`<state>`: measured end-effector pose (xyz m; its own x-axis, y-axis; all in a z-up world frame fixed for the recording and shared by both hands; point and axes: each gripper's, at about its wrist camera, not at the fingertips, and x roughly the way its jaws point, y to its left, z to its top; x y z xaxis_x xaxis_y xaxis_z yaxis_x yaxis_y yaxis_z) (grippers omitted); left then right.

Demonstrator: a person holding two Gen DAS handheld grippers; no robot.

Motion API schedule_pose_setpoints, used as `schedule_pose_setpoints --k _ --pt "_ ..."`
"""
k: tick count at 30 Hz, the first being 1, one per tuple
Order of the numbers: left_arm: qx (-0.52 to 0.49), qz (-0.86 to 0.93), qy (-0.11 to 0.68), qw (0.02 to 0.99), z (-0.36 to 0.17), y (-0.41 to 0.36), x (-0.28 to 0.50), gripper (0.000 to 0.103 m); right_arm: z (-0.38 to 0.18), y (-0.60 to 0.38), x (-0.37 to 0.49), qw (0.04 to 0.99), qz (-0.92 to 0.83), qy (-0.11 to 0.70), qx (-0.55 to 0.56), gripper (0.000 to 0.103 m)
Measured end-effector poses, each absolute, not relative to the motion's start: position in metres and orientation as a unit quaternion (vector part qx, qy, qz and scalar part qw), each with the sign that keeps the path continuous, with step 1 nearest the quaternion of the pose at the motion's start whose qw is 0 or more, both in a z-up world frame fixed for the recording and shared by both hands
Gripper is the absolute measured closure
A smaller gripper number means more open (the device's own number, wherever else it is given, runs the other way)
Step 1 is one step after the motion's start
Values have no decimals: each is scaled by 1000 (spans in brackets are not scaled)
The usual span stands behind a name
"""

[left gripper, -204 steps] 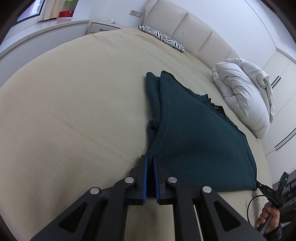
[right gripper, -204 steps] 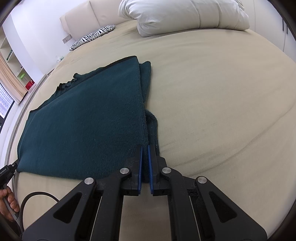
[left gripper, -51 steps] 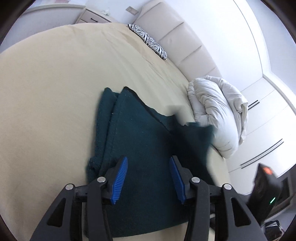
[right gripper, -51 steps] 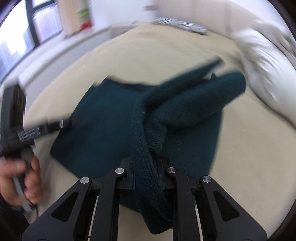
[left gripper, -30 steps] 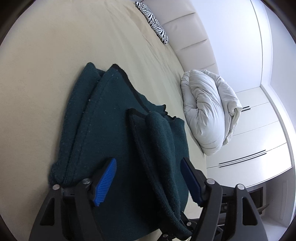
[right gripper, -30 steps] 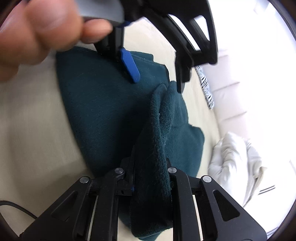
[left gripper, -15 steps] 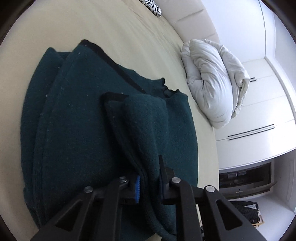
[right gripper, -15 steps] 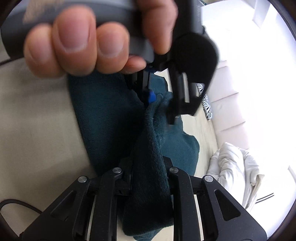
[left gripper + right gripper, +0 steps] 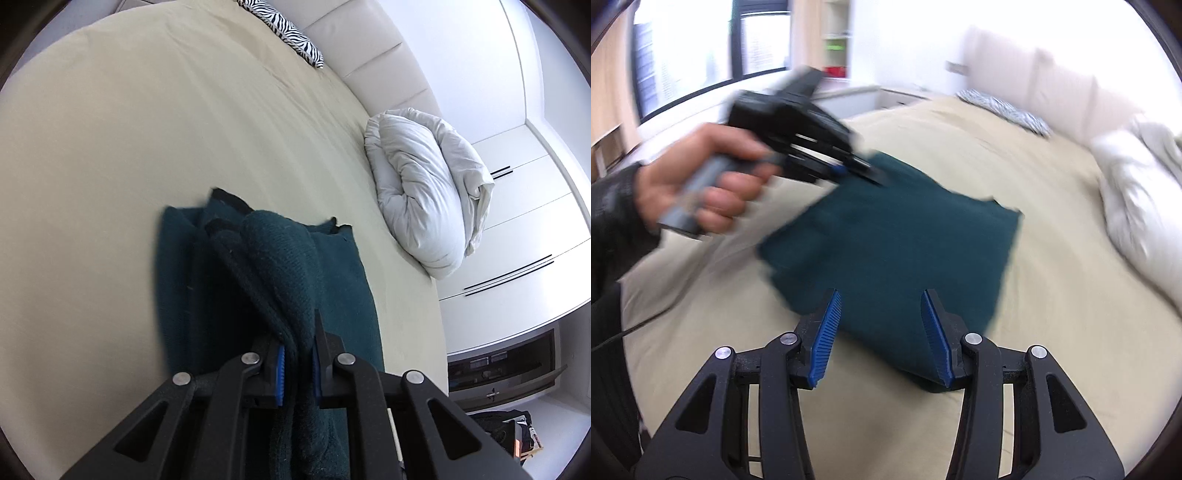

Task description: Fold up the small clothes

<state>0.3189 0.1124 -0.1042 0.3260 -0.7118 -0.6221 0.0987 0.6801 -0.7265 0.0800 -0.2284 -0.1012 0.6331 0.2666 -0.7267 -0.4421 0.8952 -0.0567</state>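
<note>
While you look along each tool, these lines hold:
Left gripper (image 9: pixel 296 363): your jaws are pinched tight on a thick fold of the dark green sweater (image 9: pixel 266 280), which rises toward 12 o'clock.
Right gripper (image 9: pixel 881 334): your blue pads (image 9: pixel 824 338) stand wide apart, gripping nothing, with the sweater's near edge between them.
Sweater: it lies folded on the beige bed (image 9: pixel 140 147).
Left hand (image 9: pixel 701 184): blurred at 10 o'clock in the right view, gripping its tool.
White duvet (image 9: pixel 424 192): at 2 o'clock, apart from the sweater.
</note>
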Motion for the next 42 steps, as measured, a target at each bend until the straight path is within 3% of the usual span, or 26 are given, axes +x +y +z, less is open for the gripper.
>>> schedule_pose_setpoints --k 10,12,18,22,26,32,38,40,41,42 --pt "-312 -222 539 751 -147 140 337 90 -165 -175 151 868 227 431 -97 60" --pt "-323 -216 530 754 -151 144 332 85 -177 -178 157 862 229 446 -79 58" --pt "-256 -159 458 837 -98 151 294 81 -171 -190 152 857 257 446 -23 58" --pt "-147 -177 414 881 -66 111 252 81 -162 -219 147 852 270 439 87 58" --pt "-64 -171 427 886 -87 76 233 81 -174 -268 157 822 270 442 239 58" --pt "-93 -152 451 875 -121 88 244 85 -222 -298 171 765 269 484 328 61" --pt "-87 -156 445 878 -123 87 238 85 -226 -304 164 751 276 488 349 62" --pt "-82 -149 444 880 -117 85 233 83 -211 -307 152 755 277 490 336 59" --pt "-71 -140 442 883 -111 83 230 74 -201 -308 150 758 285 483 332 58" --pt "-57 -127 433 890 -103 81 226 73 -192 -311 152 763 291 472 332 58"
